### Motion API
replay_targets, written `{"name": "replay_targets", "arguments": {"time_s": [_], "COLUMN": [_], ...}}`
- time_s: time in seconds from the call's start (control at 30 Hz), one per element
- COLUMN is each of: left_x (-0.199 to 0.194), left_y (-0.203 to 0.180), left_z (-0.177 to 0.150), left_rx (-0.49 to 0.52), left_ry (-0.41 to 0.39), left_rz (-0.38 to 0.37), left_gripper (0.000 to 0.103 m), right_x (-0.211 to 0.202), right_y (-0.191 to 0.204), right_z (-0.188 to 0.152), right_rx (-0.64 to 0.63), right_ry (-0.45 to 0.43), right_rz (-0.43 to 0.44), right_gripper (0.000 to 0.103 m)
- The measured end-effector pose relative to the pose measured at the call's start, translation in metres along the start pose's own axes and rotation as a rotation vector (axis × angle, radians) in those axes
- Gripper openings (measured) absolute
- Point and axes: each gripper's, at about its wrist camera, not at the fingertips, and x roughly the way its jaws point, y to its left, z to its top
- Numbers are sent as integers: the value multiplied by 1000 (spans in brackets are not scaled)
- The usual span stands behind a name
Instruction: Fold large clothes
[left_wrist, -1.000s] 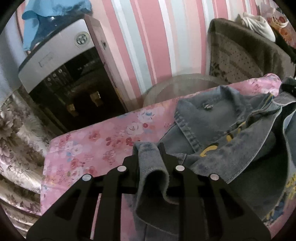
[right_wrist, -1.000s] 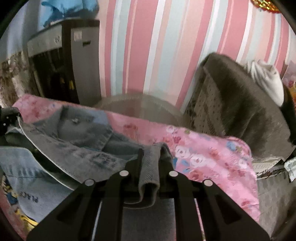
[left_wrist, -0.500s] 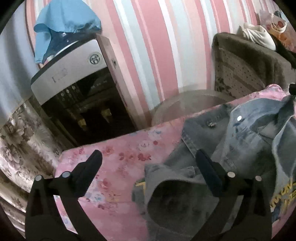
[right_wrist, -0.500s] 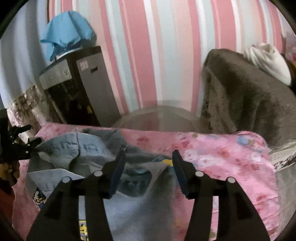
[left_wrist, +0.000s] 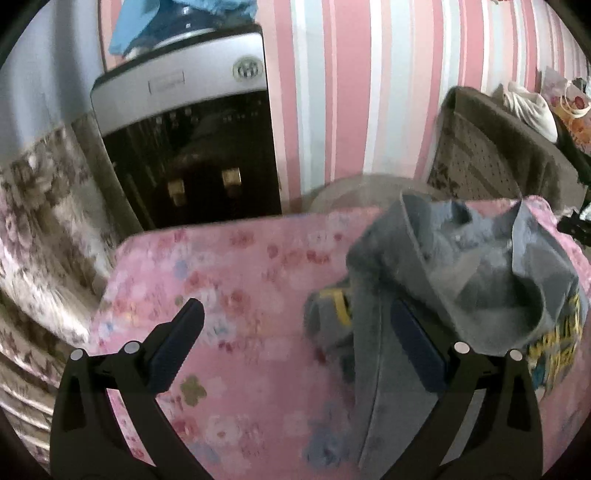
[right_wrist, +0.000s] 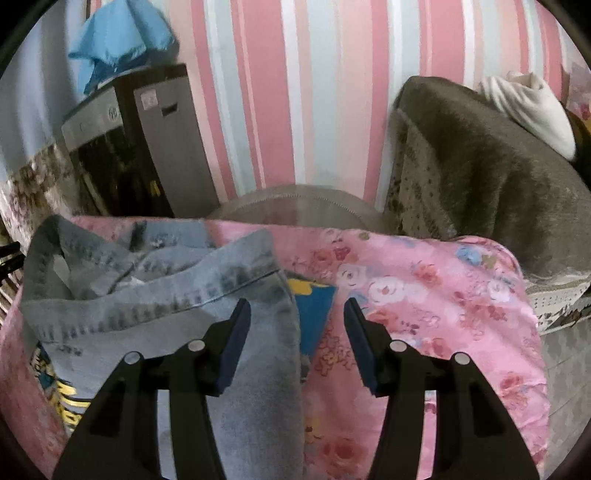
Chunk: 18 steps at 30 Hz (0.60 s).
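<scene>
A faded blue denim jacket with a yellow and blue print lies rumpled on the pink floral table cover. My left gripper is open wide and empty above the cover, with the jacket's left edge over its right finger. In the right wrist view the jacket lies left of centre on the cover. My right gripper is open and empty above the jacket's right edge.
A silver and black water dispenser with a blue cloth on top stands behind the table by the striped wall. A round fan guard sits behind the far edge. A brown covered chair stands at the right.
Both grippers were shut on jacket folds a second ago. They opened, let the denim drop onto the table and have pulled back; the left one has shifted left.
</scene>
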Motion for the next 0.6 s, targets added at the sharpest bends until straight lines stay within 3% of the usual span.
{"name": "replay_targets", "arguments": {"time_s": [0.2,0.3,0.37,0.4,0.43,0.5,0.53,0.6], "left_x": [20,32,45,50,58,72,81,84], "left_y": [-28,-45,-56,-59,-63,-68,-69,-62], "left_z": [-4,7,17,20,24,28,28,27], "left_rx": [76,113,132,134,134,136,135,91], "left_ry": [23,20,26,36,60,97,120,121], "left_rz": [-34,-60,-83,-106,-144,-144,-144,-182], "left_gripper": [100,99,85,79,65,45,30,25], "right_x": [37,53,55,55,52,49,48,38], "right_y": [22,32,39,41,44,47,48,46], "right_z": [7,7,6,5,4,2,2,3], "right_rx": [-89,-133,-177,-190,-205,-237,-243,-236], "right_ry": [83,137,136,133,124,106,97,44], "right_rz": [-24,-31,-58,-54,-59,-78,-82,-77], "right_gripper": [50,31,14,11,11,10,9,7]}}
